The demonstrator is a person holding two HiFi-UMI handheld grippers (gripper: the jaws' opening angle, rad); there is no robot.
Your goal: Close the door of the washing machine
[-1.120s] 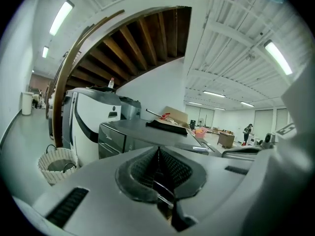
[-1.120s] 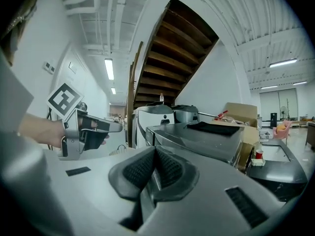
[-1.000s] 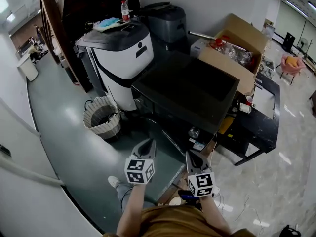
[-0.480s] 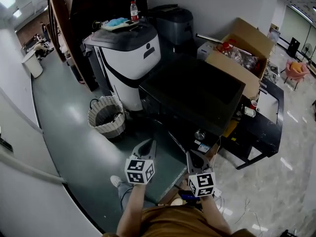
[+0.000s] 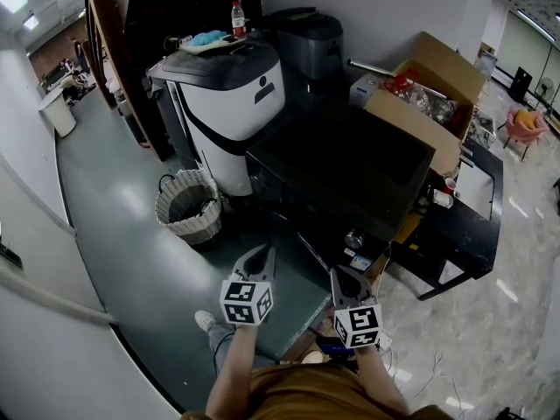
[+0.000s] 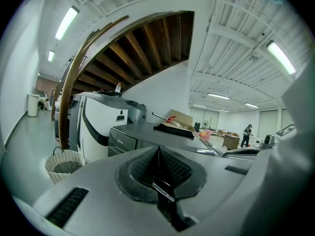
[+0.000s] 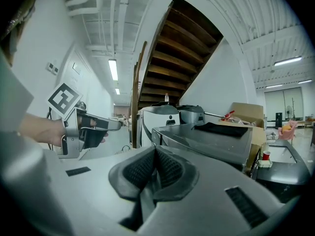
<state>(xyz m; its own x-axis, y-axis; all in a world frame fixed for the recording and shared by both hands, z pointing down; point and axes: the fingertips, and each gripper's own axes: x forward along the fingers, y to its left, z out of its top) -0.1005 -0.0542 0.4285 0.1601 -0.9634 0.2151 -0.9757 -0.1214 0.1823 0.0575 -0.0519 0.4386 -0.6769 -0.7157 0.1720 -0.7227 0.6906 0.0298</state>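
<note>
Black boxy washing machine [image 5: 341,169] has barely shifted before us; left gripper [image 5: 258,255] and right gripper [image 5: 339,276], pressed together empty, hang short of it.

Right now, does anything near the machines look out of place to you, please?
The cardboard box behind the dark machine stands open and crammed with loose clutter, and a rod sticks out past its edge. It looks messy, not damaged.

Person's wearing a mustard-brown top [image 5: 297,397]. The left gripper [image 5: 261,254] and right gripper [image 5: 338,276] are both looking light grey and chunky, each sporting a white cube [image 5: 248,302] with black square markers. Up close the jaws are showing dark ribbed pads [image 6: 174,170] and black slots [image 6: 69,206].
</note>
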